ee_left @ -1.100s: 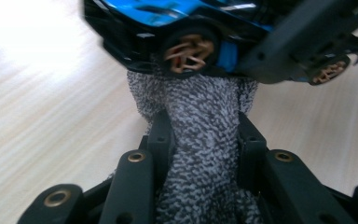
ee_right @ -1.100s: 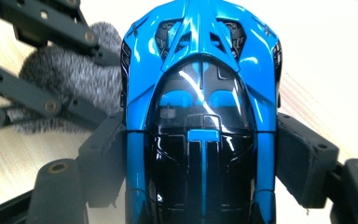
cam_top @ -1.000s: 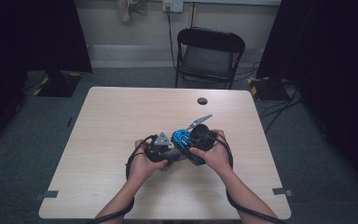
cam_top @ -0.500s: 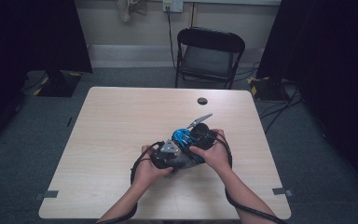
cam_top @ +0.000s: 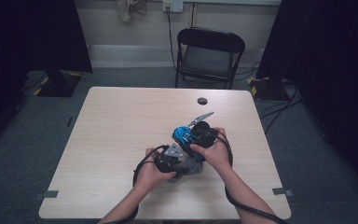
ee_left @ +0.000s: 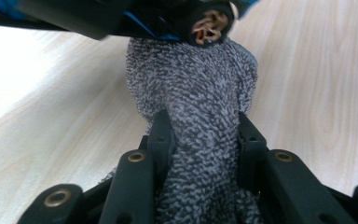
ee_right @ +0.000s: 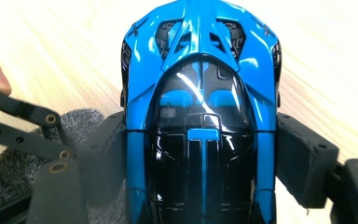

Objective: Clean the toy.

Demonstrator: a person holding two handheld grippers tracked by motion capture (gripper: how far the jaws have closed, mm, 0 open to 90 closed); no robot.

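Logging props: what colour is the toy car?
Glossy blue and black toy car, best in the right gripper view.

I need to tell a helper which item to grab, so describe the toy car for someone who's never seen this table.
On the pale wooden table, look near the front edge where two hands meet. The toy car sits gripped in the right gripper: glossy blue and black, unlike the fuzzy grey cloth beside it.

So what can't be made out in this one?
- Toy car: underside and wheels hidden by its own body in the right gripper view; rear cut off by the bottom edge.
- Grey cloth: its lower end is covered by the left claw.
- High view: hands cover where cloth meets car.
- Small dark disc: too small to identify.
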